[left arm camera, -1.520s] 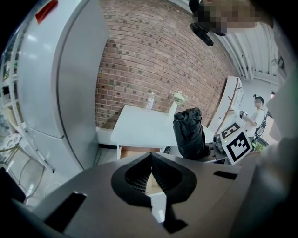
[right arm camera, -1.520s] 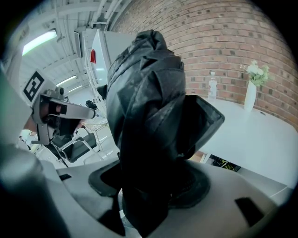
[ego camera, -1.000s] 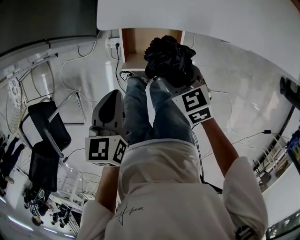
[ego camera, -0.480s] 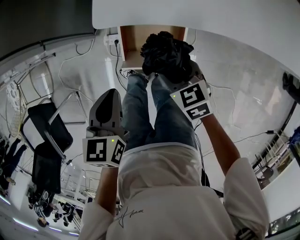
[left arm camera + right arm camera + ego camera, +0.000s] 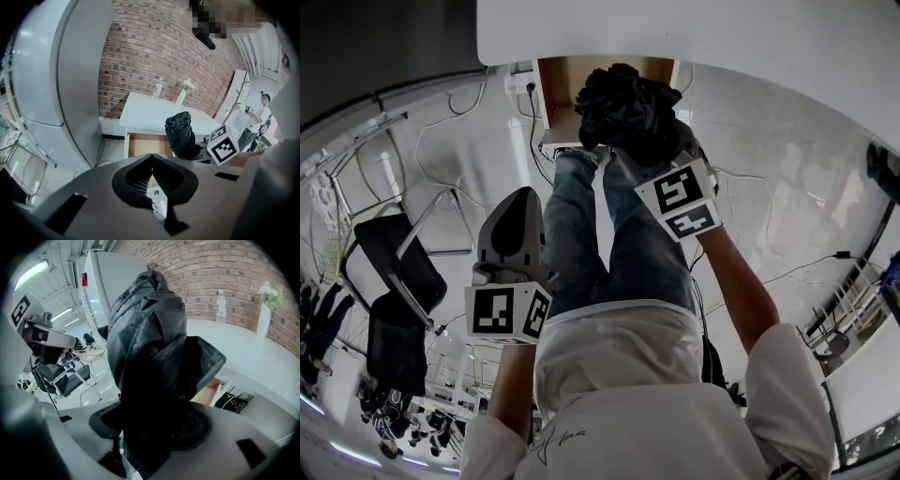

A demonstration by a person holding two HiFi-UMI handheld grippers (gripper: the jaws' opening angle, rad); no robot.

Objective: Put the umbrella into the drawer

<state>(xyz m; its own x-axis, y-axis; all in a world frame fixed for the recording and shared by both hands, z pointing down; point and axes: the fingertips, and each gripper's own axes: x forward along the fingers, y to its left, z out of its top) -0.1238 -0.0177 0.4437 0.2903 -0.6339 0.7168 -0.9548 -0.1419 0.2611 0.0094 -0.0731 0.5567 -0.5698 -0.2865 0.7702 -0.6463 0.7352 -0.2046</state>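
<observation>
Right gripper view, umbrella clamped between fingers, drawer open beyond

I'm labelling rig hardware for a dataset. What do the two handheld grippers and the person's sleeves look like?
Both the left gripper and the right gripper have smooth grey moulded shells with dark ribbed pads inside the jaws. Each carries a white cube printed with black square markers. No cables show on them. The person's sleeves are off-white.

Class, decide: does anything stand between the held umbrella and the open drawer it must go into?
Nothing visible does. The right tool grips the umbrella close by the drawer, and the wooden floor that shows is bare.
</observation>
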